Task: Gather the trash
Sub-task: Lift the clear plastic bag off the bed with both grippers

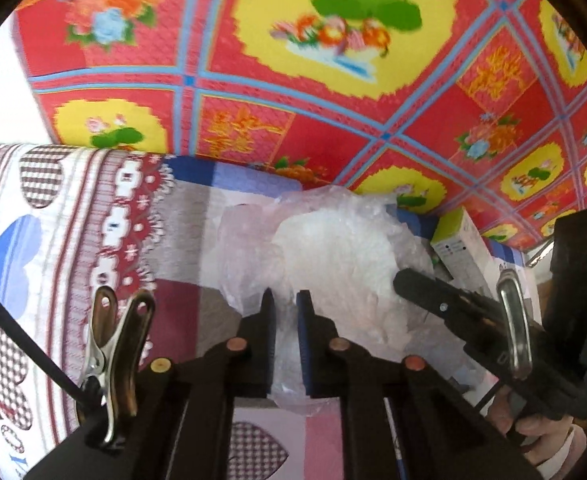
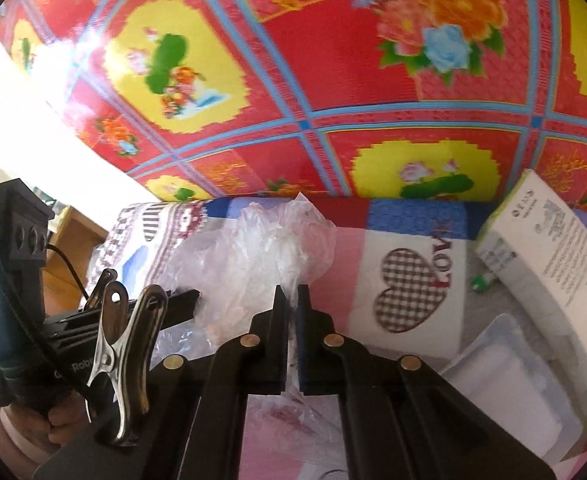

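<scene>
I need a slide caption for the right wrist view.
Right gripper jaws shut on crumpled clear plastic bag above heart-patterned quilt.

Red floral mat point(image 1: 333, 120) behind heart-patterned bedding point(image 1: 73, 240).

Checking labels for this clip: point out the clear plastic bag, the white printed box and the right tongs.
clear plastic bag point(image 2: 261, 240), right wrist view, crumpled upper part
white printed box point(image 2: 553, 240), right wrist view, printed face
right tongs point(image 2: 292, 300), right wrist view, between the tips

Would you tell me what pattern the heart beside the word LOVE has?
Dark-and-white checks on the heart, clearest in the right wrist view.
</scene>
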A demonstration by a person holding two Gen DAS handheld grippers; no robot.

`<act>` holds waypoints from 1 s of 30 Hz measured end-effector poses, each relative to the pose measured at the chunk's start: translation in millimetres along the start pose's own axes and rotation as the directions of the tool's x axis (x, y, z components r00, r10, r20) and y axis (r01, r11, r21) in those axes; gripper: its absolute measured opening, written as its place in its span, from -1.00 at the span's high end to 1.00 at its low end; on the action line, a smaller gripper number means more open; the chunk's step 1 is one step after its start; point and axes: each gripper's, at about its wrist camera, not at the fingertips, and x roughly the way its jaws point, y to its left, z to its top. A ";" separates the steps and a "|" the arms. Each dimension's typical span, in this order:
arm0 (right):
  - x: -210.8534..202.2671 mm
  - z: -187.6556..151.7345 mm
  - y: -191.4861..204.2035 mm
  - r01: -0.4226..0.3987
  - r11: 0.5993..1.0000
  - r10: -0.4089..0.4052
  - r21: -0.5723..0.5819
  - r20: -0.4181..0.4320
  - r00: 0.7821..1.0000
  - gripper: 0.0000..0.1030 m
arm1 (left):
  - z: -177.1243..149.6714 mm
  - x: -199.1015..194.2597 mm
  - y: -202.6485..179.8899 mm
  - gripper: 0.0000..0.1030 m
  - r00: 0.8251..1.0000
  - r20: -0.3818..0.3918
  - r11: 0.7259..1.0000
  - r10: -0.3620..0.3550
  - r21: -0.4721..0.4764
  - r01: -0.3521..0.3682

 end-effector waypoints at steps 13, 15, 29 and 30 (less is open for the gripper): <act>2.2 -12.5 66.6 -0.087 0.993 0.085 -0.083 -0.021 0.996 0.93 | -26.6 -59.1 44.0 0.82 0.996 0.074 0.997 0.045 -0.063 -0.041; 1.7 -14.4 78.2 -0.097 0.990 0.095 -0.103 -0.023 0.995 0.93 | -31.2 -69.1 52.2 0.82 0.995 0.086 0.996 0.051 -0.074 -0.045; 17.5 -32.6 164.4 -0.157 0.971 0.148 -0.181 -0.063 0.987 0.93 | -59.6 -137.3 121.4 0.82 0.984 0.140 0.985 0.110 -0.149 -0.089; 18.2 -33.6 169.8 -0.158 0.970 0.149 -0.184 -0.064 0.987 0.93 | -61.2 -142.0 126.7 0.82 0.983 0.144 0.984 0.113 -0.152 -0.091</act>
